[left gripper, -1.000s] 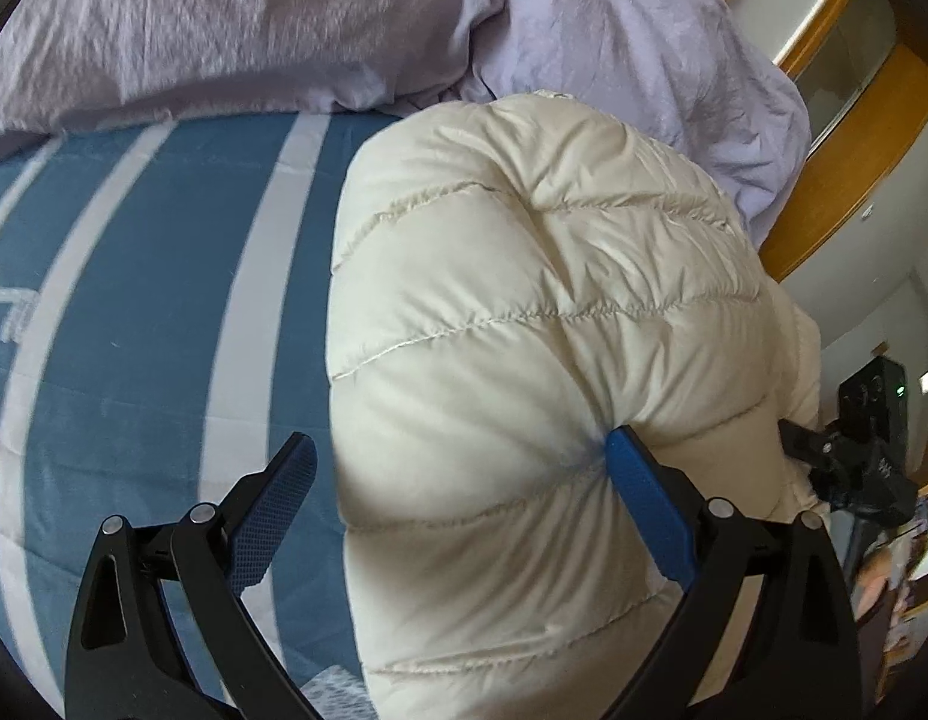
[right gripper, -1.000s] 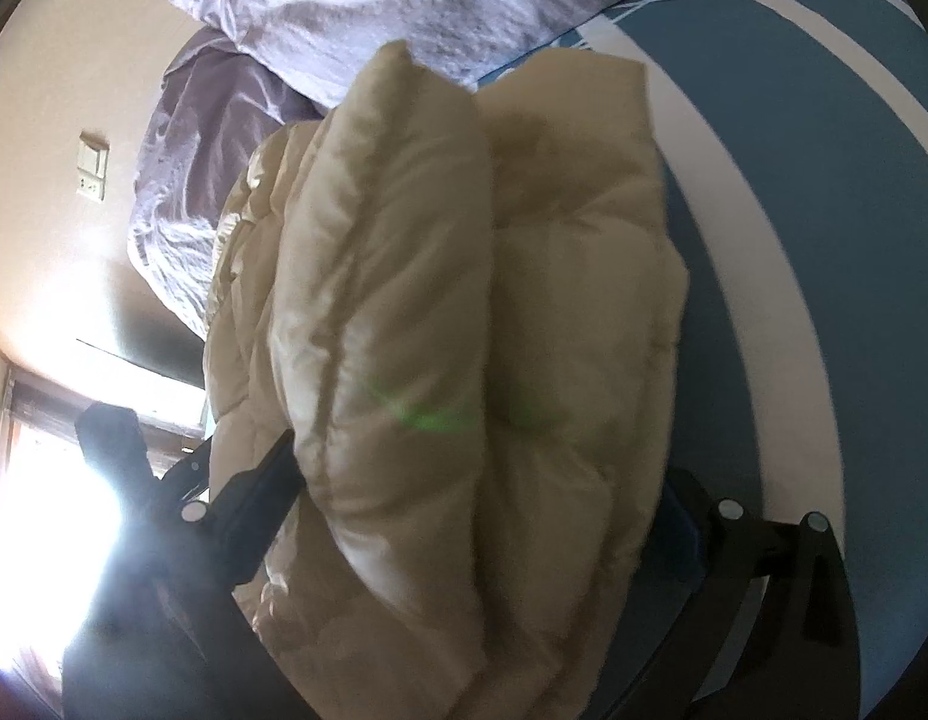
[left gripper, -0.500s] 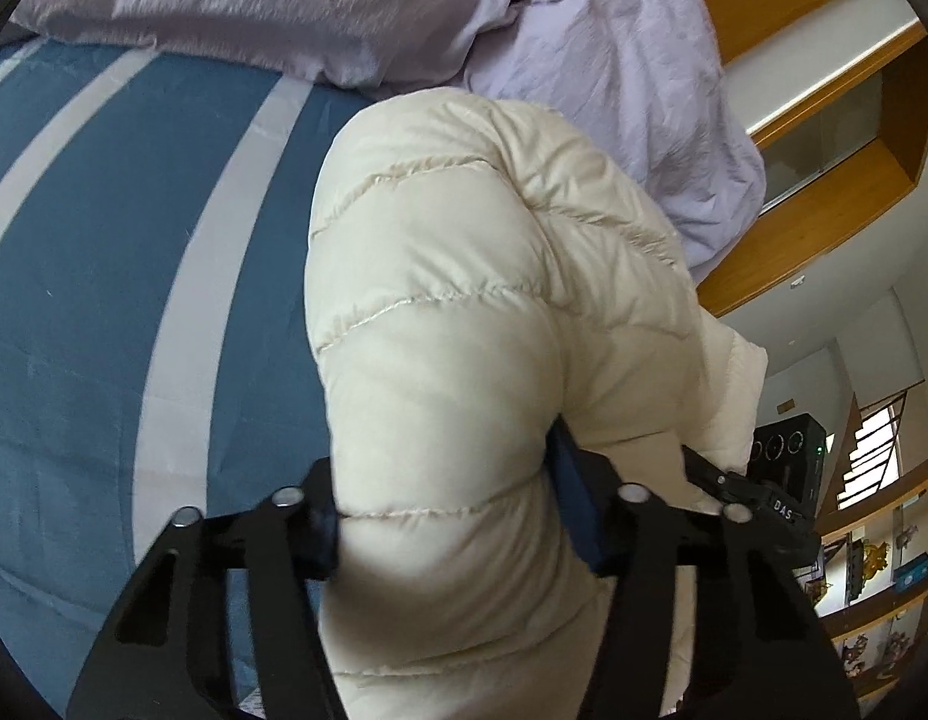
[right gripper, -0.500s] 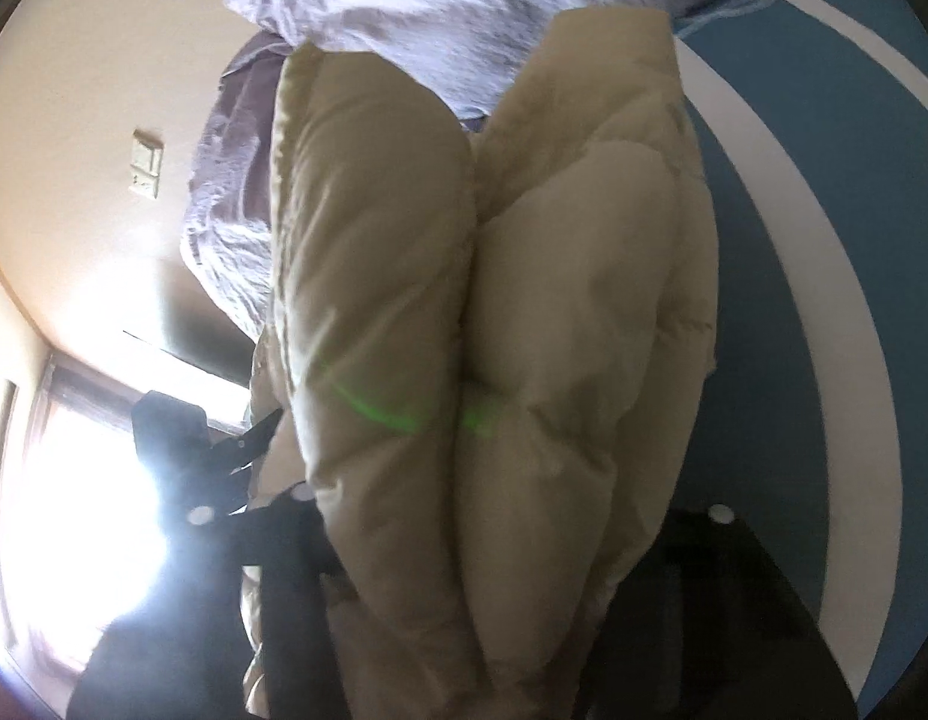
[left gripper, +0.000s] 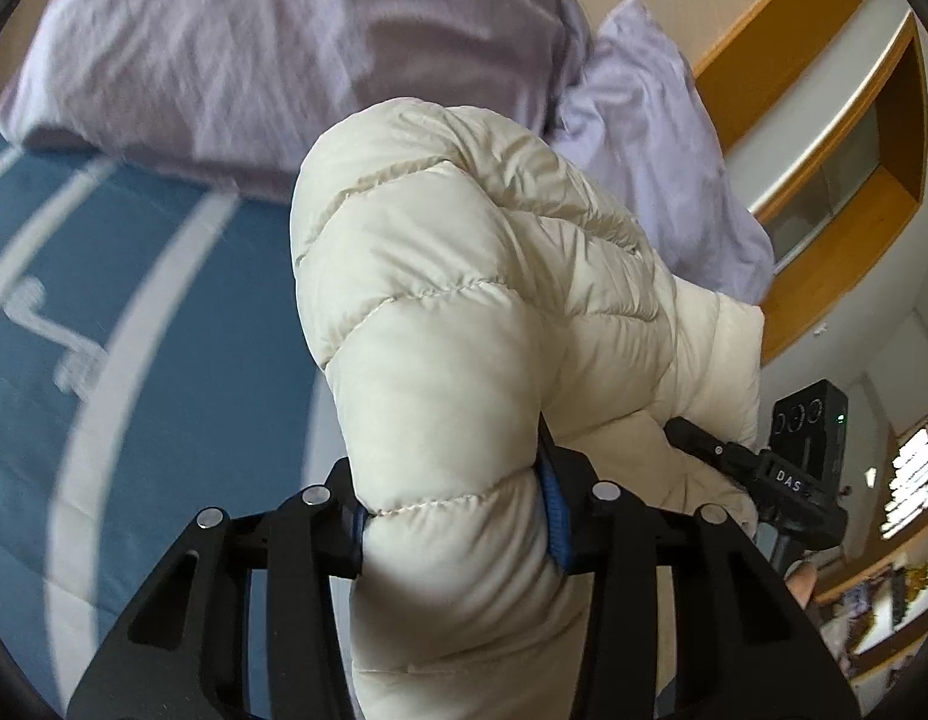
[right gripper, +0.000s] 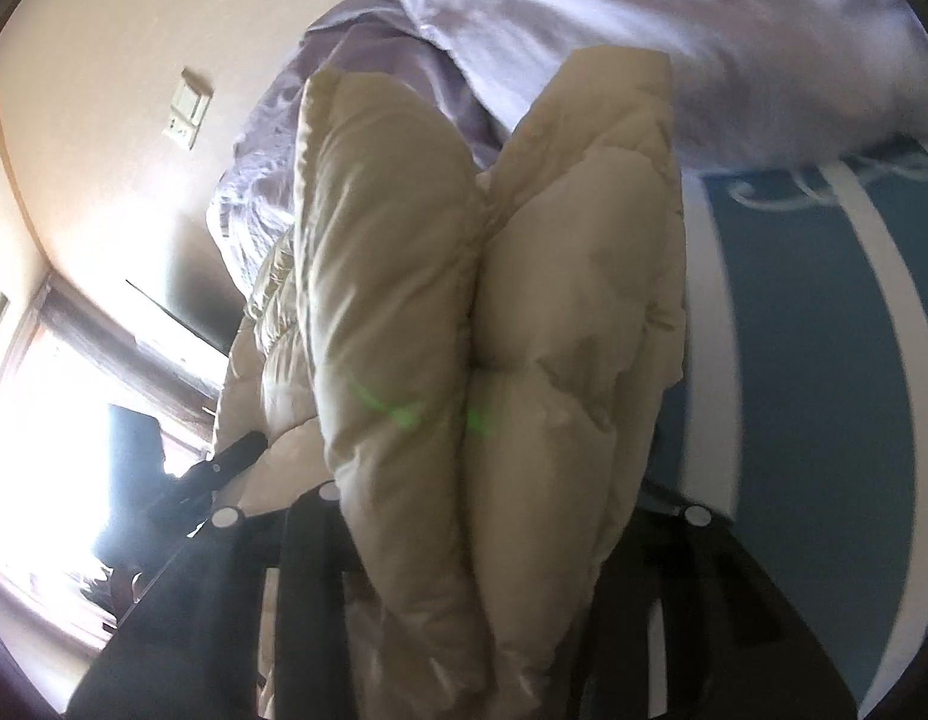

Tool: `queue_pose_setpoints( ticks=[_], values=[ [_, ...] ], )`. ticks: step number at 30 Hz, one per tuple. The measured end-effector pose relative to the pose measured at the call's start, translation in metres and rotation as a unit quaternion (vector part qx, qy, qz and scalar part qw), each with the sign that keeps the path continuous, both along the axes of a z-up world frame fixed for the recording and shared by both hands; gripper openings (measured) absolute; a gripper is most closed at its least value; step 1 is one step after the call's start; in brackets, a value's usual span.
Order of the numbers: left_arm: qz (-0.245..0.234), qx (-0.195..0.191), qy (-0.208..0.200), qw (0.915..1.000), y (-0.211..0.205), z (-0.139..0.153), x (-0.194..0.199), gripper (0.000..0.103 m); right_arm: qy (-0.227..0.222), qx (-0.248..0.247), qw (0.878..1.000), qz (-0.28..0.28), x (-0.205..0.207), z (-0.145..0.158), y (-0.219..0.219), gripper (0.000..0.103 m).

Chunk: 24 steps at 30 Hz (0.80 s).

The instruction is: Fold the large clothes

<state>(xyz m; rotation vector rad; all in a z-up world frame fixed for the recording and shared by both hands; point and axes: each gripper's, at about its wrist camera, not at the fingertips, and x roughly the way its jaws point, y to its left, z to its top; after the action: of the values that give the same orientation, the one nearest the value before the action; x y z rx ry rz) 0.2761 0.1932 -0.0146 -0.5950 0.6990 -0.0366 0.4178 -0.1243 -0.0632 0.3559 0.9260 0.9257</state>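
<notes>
A cream quilted puffer jacket is folded into a thick bundle and held above the blue and white striped bed cover. My left gripper is shut on one side of the bundle, its blue pads pressed into the padding. In the right wrist view the same jacket fills the middle as two puffy folds. My right gripper is shut on them, with its pads buried in the fabric. The other gripper shows past the jacket in each view.
Lilac pillows lie at the head of the bed, also in the right wrist view. A wooden frame and shelves stand at the right. A wall switch and a bright window are on the left.
My left gripper went from open around the jacket to shut on it. The right gripper closed tighter. Both lifted the bundle, and the pillows now sit closer in view.
</notes>
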Motion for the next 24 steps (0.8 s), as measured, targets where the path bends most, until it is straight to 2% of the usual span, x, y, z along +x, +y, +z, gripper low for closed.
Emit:
queue_pose_setpoints(
  ticks=[6,10,13,16,20,24],
  values=[
    [0.042,0.057,0.001,0.9975,0.018,0.000,0.011,0.044,-0.014,-0.016,1.000,0.000,0.015,-0.003,0.032,0.037],
    [0.059,0.093,0.030,0.9934,0.019,-0.016,0.023,0.047,-0.014,-0.069,0.997,-0.028,0.018,-0.018,0.042,0.055],
    [0.062,0.097,0.031,0.9929,0.022,-0.020,0.022,0.053,-0.014,-0.071,0.996,-0.056,0.016,-0.019,0.029,0.066],
    [0.077,0.131,0.029,0.9880,0.023,-0.014,0.017,0.057,-0.041,-0.083,0.991,-0.099,0.010,-0.005,0.014,0.069],
    [0.106,0.187,0.011,0.9764,0.019,-0.002,0.007,0.067,-0.091,-0.100,0.982,-0.132,-0.006,0.022,0.000,0.069],
    [0.124,0.227,0.010,0.9659,0.014,0.010,0.011,0.071,-0.145,-0.122,0.973,-0.130,-0.014,0.052,0.021,0.069]
  ],
)
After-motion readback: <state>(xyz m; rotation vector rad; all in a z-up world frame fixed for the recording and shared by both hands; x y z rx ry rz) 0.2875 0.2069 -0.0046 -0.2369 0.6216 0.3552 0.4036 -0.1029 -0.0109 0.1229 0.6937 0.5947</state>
